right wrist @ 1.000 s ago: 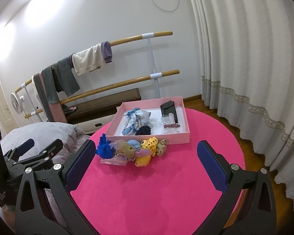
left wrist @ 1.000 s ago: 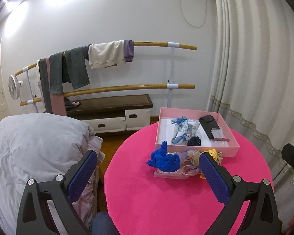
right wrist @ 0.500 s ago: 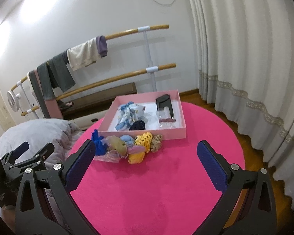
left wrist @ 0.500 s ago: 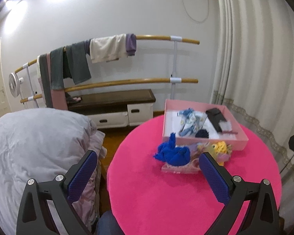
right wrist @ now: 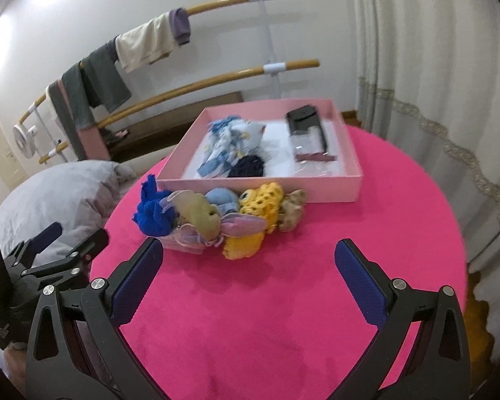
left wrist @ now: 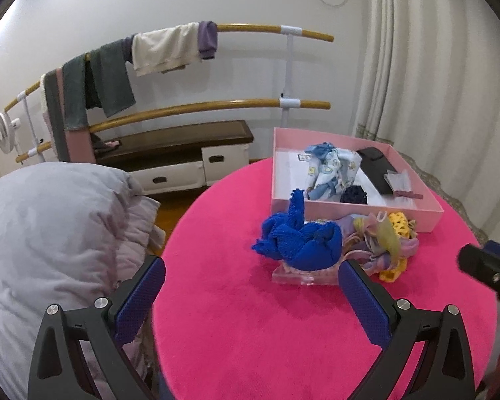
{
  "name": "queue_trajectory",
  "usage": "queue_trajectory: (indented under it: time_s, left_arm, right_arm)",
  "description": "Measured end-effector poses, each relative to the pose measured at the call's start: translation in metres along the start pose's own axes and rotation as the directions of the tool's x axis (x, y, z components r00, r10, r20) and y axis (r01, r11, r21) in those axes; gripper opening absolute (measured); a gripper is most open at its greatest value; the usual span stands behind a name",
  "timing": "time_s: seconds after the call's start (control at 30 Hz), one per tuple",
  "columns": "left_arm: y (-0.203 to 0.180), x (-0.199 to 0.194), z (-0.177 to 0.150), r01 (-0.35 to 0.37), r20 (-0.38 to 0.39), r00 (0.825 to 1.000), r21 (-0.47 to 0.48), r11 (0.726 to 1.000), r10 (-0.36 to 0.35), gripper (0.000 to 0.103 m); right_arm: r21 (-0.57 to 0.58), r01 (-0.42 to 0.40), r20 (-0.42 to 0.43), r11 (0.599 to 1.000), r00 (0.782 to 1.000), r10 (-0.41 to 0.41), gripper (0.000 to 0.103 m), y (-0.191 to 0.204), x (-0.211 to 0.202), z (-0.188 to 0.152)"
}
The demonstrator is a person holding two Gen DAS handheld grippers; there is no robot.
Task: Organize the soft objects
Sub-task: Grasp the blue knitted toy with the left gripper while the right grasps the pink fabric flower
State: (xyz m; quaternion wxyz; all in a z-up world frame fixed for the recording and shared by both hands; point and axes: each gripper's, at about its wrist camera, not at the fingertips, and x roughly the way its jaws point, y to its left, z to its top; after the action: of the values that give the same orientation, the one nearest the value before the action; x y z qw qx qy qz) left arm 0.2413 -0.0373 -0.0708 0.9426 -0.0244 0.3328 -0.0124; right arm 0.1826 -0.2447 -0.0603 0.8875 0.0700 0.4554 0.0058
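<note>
A heap of soft items lies on the round pink table (right wrist: 283, 300): a blue knit piece (left wrist: 300, 240) (right wrist: 151, 213), a pale green and lilac piece (right wrist: 200, 215), a yellow crochet piece (right wrist: 260, 201) and a beige one (right wrist: 291, 208), partly on a small clear tray (left wrist: 303, 275). Behind it a pink box (right wrist: 346, 185) (left wrist: 276, 153) holds a blue patterned cloth (right wrist: 230, 143), a dark scrunchie (right wrist: 248, 166) and a black case (right wrist: 305, 120). My left gripper (left wrist: 251, 295) is open and empty, just short of the heap. My right gripper (right wrist: 248, 275) is open and empty, close before the heap.
A grey duvet (left wrist: 46, 233) lies left of the table. Towels (left wrist: 163, 48) hang on wooden rails (left wrist: 190, 110) at the wall, above a low bench (left wrist: 170, 146). Curtains (right wrist: 433, 66) hang to the right. The left gripper shows in the right wrist view (right wrist: 50, 253).
Both grippers have moved forward and lower toward the heap, which now looks larger in both views. Both stay open and empty.
</note>
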Motion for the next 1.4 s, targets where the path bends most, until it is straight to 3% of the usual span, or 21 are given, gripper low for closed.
queue_trajectory:
  time_s: [0.1, 0.27, 0.4, 0.5, 0.53, 0.57, 0.73, 0.87, 1.03, 1.1, 1.17, 1.2, 1.27, 1.4]
  left_arm:
    - [-0.002, 0.018, 0.000, 0.015, -0.018, 1.000, -0.001, 1.000, -0.015, 0.103]
    - [0.001, 0.040, 0.001, 0.010, -0.036, 0.999, -0.001, 1.000, -0.010, 0.103]
    - [0.000, 0.052, 0.000, -0.006, -0.046, 0.999, 0.007, 1.000, 0.006, 0.103]
    - [-0.005, 0.061, -0.001, -0.008, -0.062, 0.998, 0.027, 1.000, 0.010, 0.103]
    - [-0.005, 0.063, -0.001, 0.008, -0.061, 0.998, 0.017, 1.000, -0.007, 0.103]
    - [-0.004, 0.063, 0.000, 0.020, -0.060, 0.998, 0.007, 1.000, -0.019, 0.103]
    - [-0.009, 0.067, 0.005, 0.038, -0.035, 0.999, 0.015, 0.999, -0.037, 0.103]
    - [-0.017, 0.075, 0.006, 0.088, -0.032, 0.996, 0.022, 0.996, -0.087, 0.103]
    - [-0.027, 0.104, 0.006, 0.090, -0.065, 0.994, 0.050, 0.995, -0.086, 0.103]
    - [-0.025, 0.115, 0.008, 0.111, -0.081, 0.991, 0.039, 0.993, -0.108, 0.093]
    - [-0.020, 0.129, 0.011, 0.161, -0.129, 0.979, -0.003, 0.987, -0.160, 0.055]
    - [-0.014, 0.135, 0.011, 0.203, -0.162, 0.964, -0.048, 0.978, -0.208, 0.051]
    - [-0.008, 0.135, 0.014, 0.220, -0.166, 0.960, -0.058, 0.974, -0.227, 0.029]
    - [-0.003, 0.126, 0.014, 0.205, -0.151, 0.967, -0.030, 0.978, -0.207, 0.018]
  right_arm:
    - [-0.009, -0.031, -0.032, 0.999, 0.999, 0.031, 0.097, 0.006, 0.020, 0.002]
    - [-0.043, -0.075, -0.064, 0.996, 0.995, 0.072, 0.076, 0.018, 0.049, 0.010]
    - [-0.072, -0.109, -0.094, 0.991, 0.990, 0.102, 0.067, 0.028, 0.073, 0.016]
    - [-0.097, -0.113, -0.134, 0.989, 0.986, 0.100, 0.047, 0.031, 0.089, 0.017]
    - [-0.106, -0.107, -0.143, 0.989, 0.985, 0.091, 0.033, 0.031, 0.092, 0.016]
    - [-0.108, -0.106, -0.147, 0.988, 0.985, 0.090, 0.027, 0.029, 0.093, 0.015]
    - [-0.078, -0.121, -0.116, 0.990, 0.987, 0.111, 0.016, 0.016, 0.078, 0.012]
    - [-0.072, -0.121, -0.110, 0.990, 0.988, 0.112, 0.016, 0.009, 0.073, 0.013]
    - [-0.075, -0.128, -0.132, 0.989, 0.984, 0.117, 0.016, 0.010, 0.079, 0.012]
    - [-0.080, -0.131, -0.144, 0.988, 0.982, 0.119, 0.022, 0.013, 0.083, 0.010]
    - [-0.091, -0.136, -0.167, 0.987, 0.979, 0.119, 0.023, 0.017, 0.091, 0.009]
    - [-0.096, -0.137, -0.177, 0.986, 0.977, 0.119, 0.023, 0.018, 0.094, 0.007]
    - [-0.108, -0.135, -0.185, 0.985, 0.976, 0.114, 0.018, 0.022, 0.097, 0.003]
    - [-0.104, -0.126, -0.171, 0.987, 0.979, 0.107, 0.014, 0.021, 0.090, 0.001]
